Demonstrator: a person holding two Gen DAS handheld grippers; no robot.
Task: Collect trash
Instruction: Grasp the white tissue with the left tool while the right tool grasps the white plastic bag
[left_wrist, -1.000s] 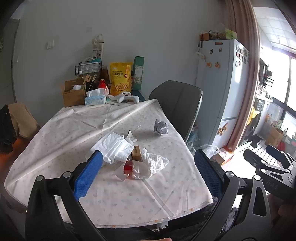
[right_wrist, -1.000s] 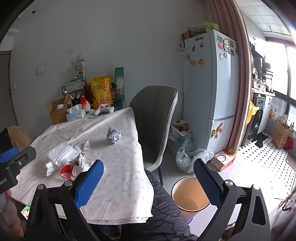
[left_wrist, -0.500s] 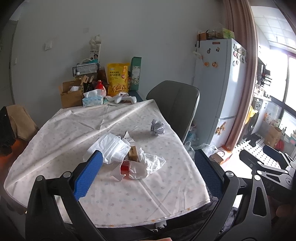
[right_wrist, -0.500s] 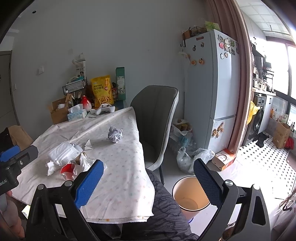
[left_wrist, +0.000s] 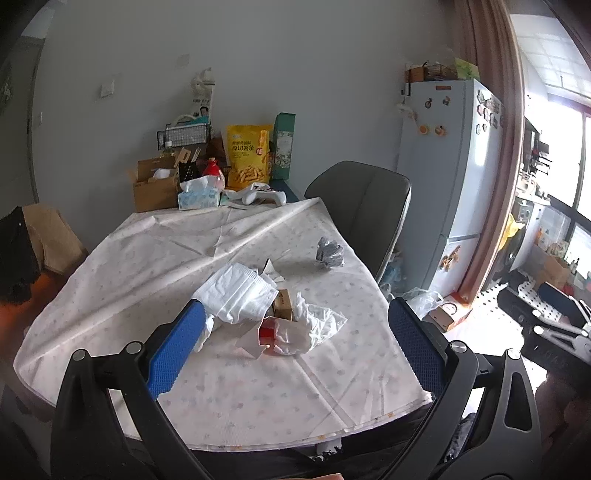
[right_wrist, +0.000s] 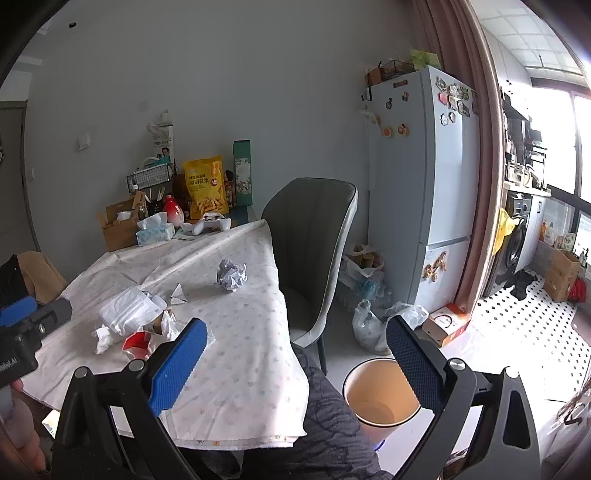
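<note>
Both grippers, left (left_wrist: 295, 347) and right (right_wrist: 293, 363), are held wide, empty; trash pile (left_wrist: 273, 314) is seen at 12 o'clock of left.

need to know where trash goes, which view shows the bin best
The right wrist view: the round bin stands open on the floor beside the table, its inside visible, partly behind a claw finger. The left wrist view does not show it.

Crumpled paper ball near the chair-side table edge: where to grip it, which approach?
Grip the crumpled paper ball across its middle, coming from above, one finger on each side. It is a roughly round, irregular wad sitting free on the tablecloth, apart from the trash pile, so there's no handle or preferred axis. The right gripper, open, seems nearer to that side.
</note>
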